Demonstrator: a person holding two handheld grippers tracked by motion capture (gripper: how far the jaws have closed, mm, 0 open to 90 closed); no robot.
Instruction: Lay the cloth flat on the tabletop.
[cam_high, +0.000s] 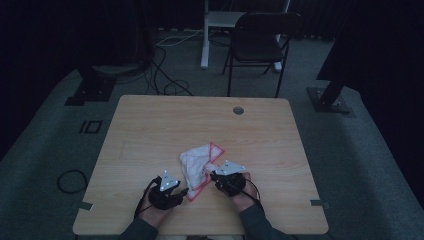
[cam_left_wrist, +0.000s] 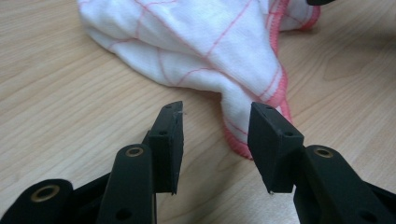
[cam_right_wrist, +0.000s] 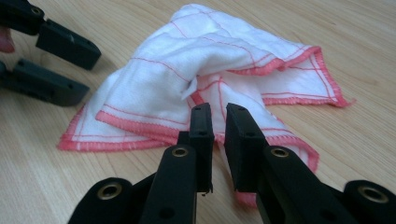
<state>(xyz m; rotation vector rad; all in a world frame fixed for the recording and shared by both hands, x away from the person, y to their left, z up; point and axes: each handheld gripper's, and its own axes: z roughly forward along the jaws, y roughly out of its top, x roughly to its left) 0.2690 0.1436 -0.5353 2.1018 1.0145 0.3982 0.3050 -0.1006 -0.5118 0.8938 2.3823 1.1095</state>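
We pinch the cloth (cam_right_wrist: 205, 88)'s near hem in our right gripper (cam_right_wrist: 218, 116)'s nearly closed fingers to lift it; our left gripper (cam_left_wrist: 215, 122)'s fingers gape empty beside its corner.

Top edge of the left gripper view slices off the far part of the cloth (cam_left_wrist: 196, 42). In the right gripper view, the cloth's near hem (cam_right_wrist: 247, 198) slips behind the right gripper (cam_right_wrist: 219, 116), so whether the nearly closed jaws pinch it can't be told. At upper left there, the left gripper (cam_right_wrist: 46, 56) is cut by the frame edge.
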